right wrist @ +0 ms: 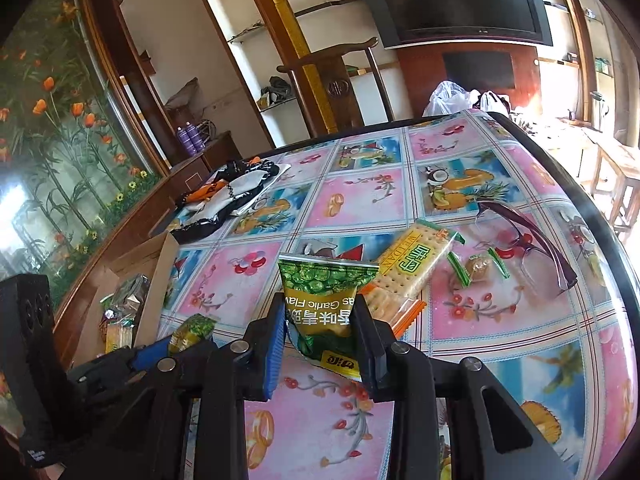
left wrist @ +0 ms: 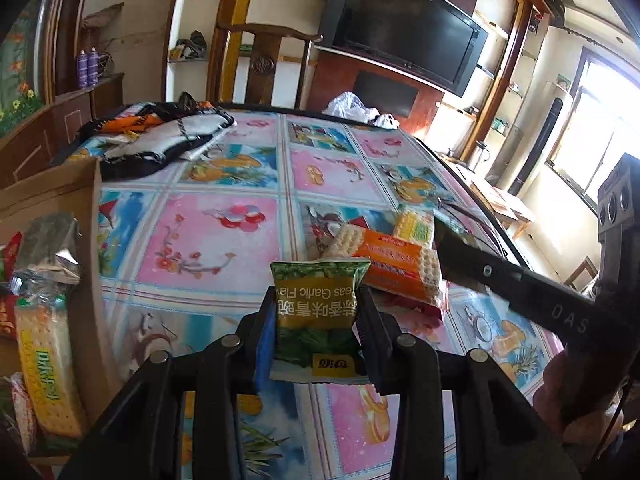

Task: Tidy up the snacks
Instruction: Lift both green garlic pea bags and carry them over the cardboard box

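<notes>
The snacks are partly gathered already: at the left, an open brown cardboard box (left wrist: 86, 216) on the table edge holds a yellow cracker pack (left wrist: 44, 376) and a crumpled silver foil bag (left wrist: 52, 248), so this box seems to be the collecting place.

The left gripper (left wrist: 318, 316) clamps a small green garlic-pea packet (left wrist: 318, 308) between its blue and black fingers, lifted above the flowered plastic tablecloth (left wrist: 212, 236). It is held by its lower half, probably so that it can be carried over the box wall and dropped in.

The right gripper (right wrist: 322, 324) grips a second green pea packet (right wrist: 324, 304) in the same way, also off the table. In its view the left gripper shows at the lower left with its own packet, near the box.

Further right, a yellow-green cracker sleeve (right wrist: 416, 264) lies over an orange-edged cracker pack (right wrist: 400, 308), then a small green-wrapped candy (right wrist: 476, 266), all not yet sorted. Purple-framed glasses (right wrist: 528, 236) lie just beside the candy and could be hit when it is picked. A black-and-white cloth (right wrist: 236, 196) lies behind the box, apart from the path.
</notes>
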A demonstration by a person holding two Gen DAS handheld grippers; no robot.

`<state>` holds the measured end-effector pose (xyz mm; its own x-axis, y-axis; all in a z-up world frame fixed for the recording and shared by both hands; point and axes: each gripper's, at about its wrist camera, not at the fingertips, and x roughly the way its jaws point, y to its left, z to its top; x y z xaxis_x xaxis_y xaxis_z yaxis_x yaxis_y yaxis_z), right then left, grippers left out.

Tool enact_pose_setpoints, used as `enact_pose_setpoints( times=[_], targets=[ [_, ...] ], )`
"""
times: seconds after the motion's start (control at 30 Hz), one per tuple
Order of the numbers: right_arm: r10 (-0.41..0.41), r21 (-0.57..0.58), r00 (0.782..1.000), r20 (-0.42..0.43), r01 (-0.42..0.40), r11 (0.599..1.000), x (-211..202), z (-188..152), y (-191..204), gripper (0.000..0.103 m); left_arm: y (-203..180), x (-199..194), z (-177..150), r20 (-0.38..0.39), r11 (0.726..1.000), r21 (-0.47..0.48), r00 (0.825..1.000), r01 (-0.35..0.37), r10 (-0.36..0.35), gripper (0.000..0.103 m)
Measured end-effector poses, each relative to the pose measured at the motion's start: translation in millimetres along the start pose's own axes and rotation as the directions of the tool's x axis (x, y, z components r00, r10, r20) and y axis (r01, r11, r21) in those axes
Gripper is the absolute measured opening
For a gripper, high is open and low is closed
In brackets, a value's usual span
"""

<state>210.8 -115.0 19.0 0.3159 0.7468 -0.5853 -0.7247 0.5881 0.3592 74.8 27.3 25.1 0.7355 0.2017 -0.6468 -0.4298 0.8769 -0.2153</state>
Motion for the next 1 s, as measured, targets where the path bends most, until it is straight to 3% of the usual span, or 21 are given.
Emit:
enact_pose_setpoints(
  times=[0.27,0.53,0.83,1.0],
  targets=[
    [0.006,-0.065,1.000,-0.002,-0.006,0.998,6,-9,18,0.033,29,-20,10,0.083,0.995,-0.038,0.992,-0.088,0.091,0.036],
    [0.046,-0.087,0.998,-0.040,-0.049,0.995,20,-18,43,0.034,67,-32,16,0.099,0.986,-0.112,0.986,-0.121,0.133,0.036],
    [0.148,-0.144,0.986,-0.077,-0.158,0.977,38,-29,112,0.034,111,-48,16,0.110,0.967,-0.198,0.977,-0.160,0.185,0.036],
    [0.204,-0.188,0.973,-0.110,-0.222,0.957,48,-39,151,0.034,147,-61,15,0.116,0.941,-0.277,0.966,-0.193,0.233,0.036]
  ],
)
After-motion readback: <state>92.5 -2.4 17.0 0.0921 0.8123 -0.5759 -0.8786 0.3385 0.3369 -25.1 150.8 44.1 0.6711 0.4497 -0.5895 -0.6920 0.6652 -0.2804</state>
